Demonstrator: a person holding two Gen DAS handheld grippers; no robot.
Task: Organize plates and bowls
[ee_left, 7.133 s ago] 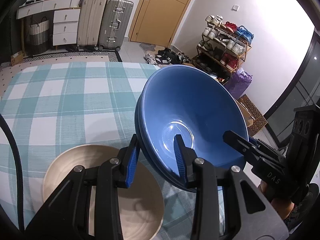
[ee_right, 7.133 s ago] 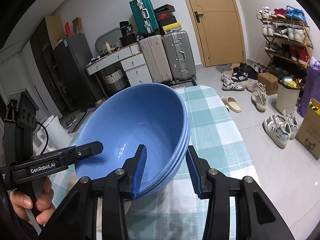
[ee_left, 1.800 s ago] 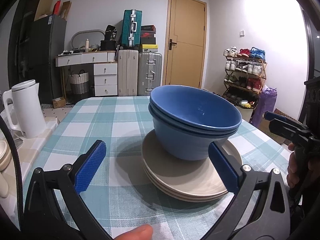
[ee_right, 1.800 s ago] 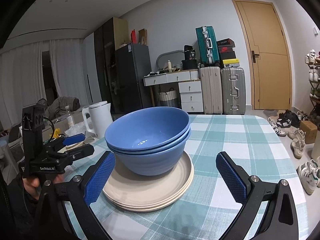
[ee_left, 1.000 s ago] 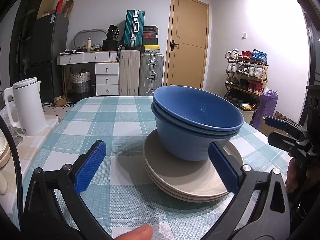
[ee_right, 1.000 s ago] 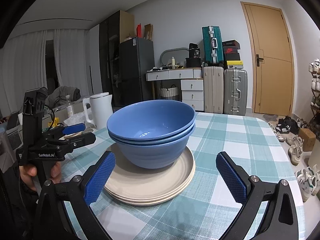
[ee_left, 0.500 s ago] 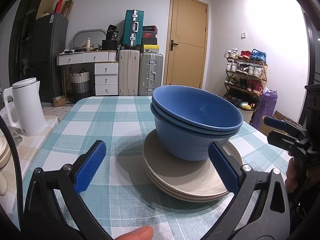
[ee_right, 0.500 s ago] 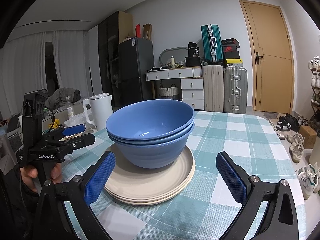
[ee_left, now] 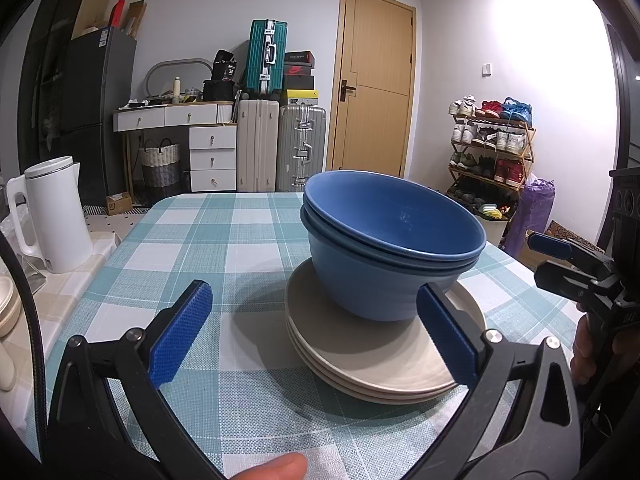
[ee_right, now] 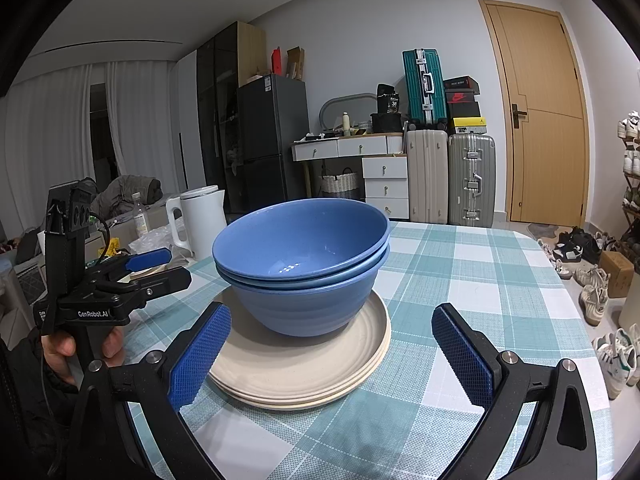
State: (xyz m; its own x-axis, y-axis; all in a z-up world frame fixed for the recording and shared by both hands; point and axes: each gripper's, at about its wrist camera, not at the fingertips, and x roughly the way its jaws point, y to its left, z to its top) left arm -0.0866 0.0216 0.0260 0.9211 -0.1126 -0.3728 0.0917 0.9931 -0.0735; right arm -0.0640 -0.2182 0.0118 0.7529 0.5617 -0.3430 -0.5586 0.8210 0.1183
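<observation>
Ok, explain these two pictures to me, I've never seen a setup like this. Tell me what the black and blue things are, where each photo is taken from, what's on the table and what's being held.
No robot here: a person holds a hand tool in each hand, each with two blue-padded fingers and a wide-angle camera looking along them. One picture comes from the left tool, the other from the right tool; each also shows the other tool off to the side, gripped by a hand. Both tools are open and hold nothing. On the checked tablecloth lies a stack of beige plates with two nested blue bowls standing on top. A white kettle stands just off the table's left side.
</observation>
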